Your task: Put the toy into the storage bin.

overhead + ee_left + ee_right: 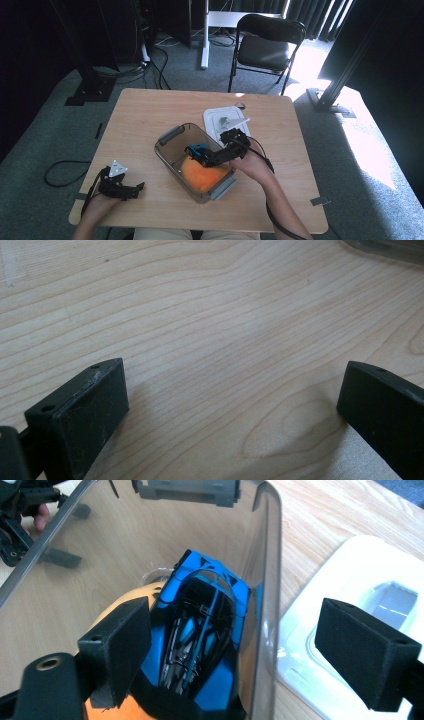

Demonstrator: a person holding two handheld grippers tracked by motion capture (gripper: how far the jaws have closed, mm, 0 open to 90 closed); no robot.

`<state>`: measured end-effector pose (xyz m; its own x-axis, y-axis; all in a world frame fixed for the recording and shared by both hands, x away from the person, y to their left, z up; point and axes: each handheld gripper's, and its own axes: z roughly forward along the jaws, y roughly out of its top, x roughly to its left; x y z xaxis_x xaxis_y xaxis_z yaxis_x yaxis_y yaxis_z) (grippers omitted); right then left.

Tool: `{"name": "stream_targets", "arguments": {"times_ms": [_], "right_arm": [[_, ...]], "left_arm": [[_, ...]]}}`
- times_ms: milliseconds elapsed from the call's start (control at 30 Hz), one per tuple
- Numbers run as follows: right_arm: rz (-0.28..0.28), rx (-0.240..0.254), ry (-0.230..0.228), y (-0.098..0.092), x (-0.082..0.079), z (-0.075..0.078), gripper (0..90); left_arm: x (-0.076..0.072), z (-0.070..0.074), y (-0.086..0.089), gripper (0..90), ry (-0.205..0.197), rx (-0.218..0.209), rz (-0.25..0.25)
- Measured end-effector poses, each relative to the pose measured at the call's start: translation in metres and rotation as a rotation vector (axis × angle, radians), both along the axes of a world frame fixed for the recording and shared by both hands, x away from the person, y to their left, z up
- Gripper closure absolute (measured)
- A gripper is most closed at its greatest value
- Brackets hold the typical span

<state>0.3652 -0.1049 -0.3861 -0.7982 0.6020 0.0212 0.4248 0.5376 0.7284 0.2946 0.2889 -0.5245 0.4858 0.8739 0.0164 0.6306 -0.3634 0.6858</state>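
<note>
Both tools spread wide: right tool point(232, 647) over blue toy car point(202, 630), left tool point(232, 415) empty.

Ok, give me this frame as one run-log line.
left gripper: open, idle on table | right gripper: open over clear bin | blue toy car: in bin, on orange object | white lid: beside bin

Worktop point(145, 115): light wood-grain, rounded corners, set on grey carpet. Clear plastic bin point(170, 137) with grey end handles is placed diagonally near centre. White lid point(212, 120) is laid flat just beside the bin's far-right side; contact cannot be told. Left tool point(134, 189) is rested on the near-left area, well apart from the bin.
</note>
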Motion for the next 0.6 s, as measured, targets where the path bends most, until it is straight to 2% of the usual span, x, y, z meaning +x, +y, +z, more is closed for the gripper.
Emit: {"name": "stream_targets", "arguments": {"times_ms": [300, 600], "right_arm": [[-0.058, 0.024, -0.012, -0.023, 0.000, 0.004, 14.1], [-0.121, 0.042, -0.017, -0.043, 0.003, 0.001, 14.1]], "left_arm": [[0.000, 0.000, 0.000, 0.5, 0.000, 0.000, 0.000], [0.000, 0.000, 0.000, 0.5, 0.000, 0.000, 0.000]]}}
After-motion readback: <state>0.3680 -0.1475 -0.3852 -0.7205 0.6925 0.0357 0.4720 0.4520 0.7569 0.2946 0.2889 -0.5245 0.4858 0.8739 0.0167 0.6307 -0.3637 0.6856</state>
